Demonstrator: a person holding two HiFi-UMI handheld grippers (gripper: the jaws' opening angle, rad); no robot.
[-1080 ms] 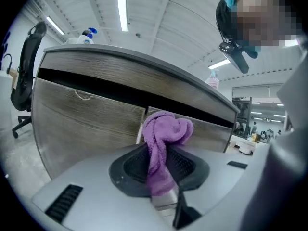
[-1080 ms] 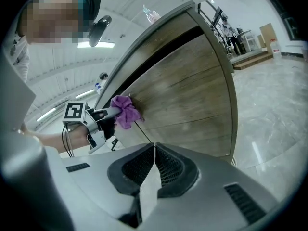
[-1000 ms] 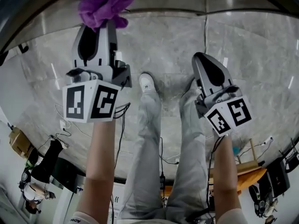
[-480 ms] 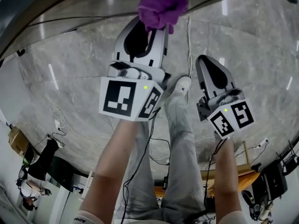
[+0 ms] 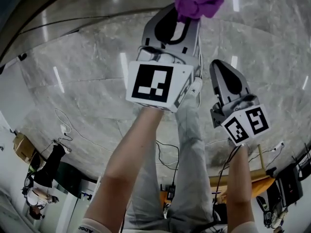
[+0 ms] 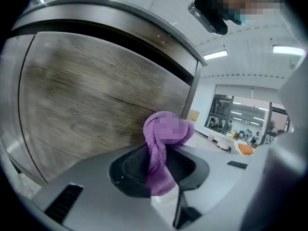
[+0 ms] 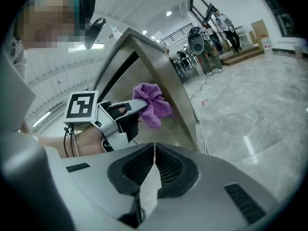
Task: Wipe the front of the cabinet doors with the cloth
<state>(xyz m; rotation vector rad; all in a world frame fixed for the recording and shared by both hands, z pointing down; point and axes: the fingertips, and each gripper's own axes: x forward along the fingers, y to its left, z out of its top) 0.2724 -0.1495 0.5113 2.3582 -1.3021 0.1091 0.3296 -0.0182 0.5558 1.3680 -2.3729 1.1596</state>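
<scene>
- The left claw (image 5: 193, 14) is clamped on a purple cloth (image 6: 161, 143); in the left gripper view a twisted strip of it runs down between the two dark pads, and a bunched knot stands out past the tips.
- The knot of the cloth lies against the wood-grain cabinet door (image 6: 91, 90), low on the panel and near its right edge, just beside the dark upright strip that ends the door.
- A darker band (image 6: 130, 32) runs along the top of the door.
- In the right gripper view the left claw reaches in from the left with its marker cube (image 7: 81, 105) facing the camera, and the cloth rests on the cabinet's face, close to the cabinet's corner.
- The right claw (image 7: 154, 163) has its pads pressed together with nothing between them.
- In the head view the right claw sits to the right of the left one and lower in the frame, apart from the cloth and the cabinet.
- Below both claws are the person's forearms, grey trouser legs (image 5: 189, 144) and a white shoe (image 5: 195, 86) on a pale marble floor (image 5: 82, 81).
- Thin cables (image 5: 82, 130) trail across that floor.
</scene>
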